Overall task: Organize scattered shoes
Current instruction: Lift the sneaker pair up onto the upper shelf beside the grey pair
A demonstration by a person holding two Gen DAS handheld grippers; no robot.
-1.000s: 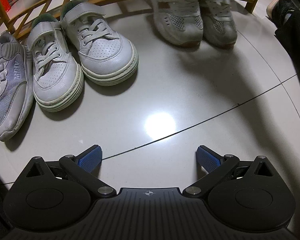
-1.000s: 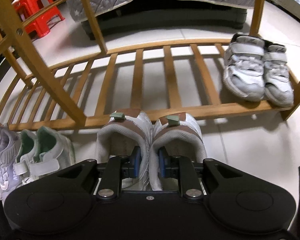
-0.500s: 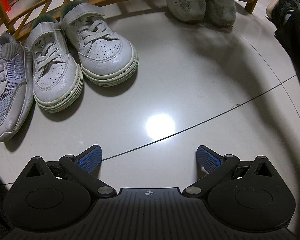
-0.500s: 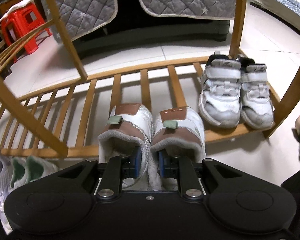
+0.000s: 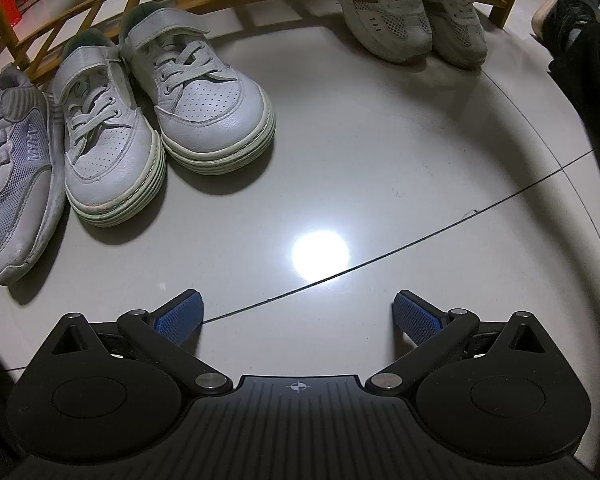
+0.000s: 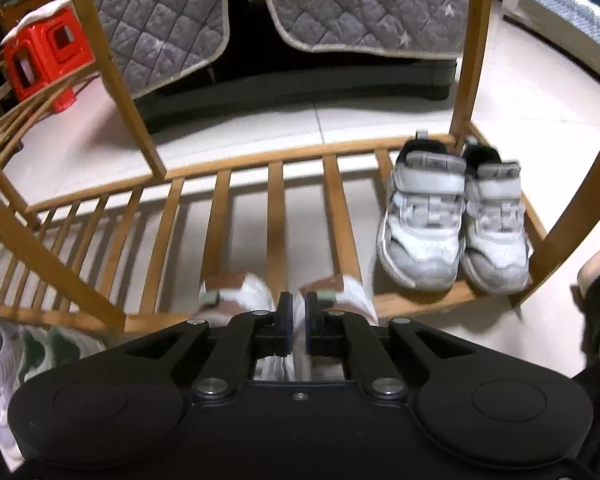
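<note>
Mostly hidden: brown-trimmed shoes [image 6: 236, 292] (blurred) behind right tool [image 6: 296, 314].

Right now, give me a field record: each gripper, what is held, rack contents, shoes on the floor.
right gripper: shut on pair of white mesh shoes with brown heel patches, pinching their inner collars
left gripper: open, nothing between the pads, above grey tiled floor
wooden slatted shoe rack: one pair of grey-white strap sneakers at its right end
floor: pair of white leather lace-up sneakers with green soles; grey mesh sneaker
</note>
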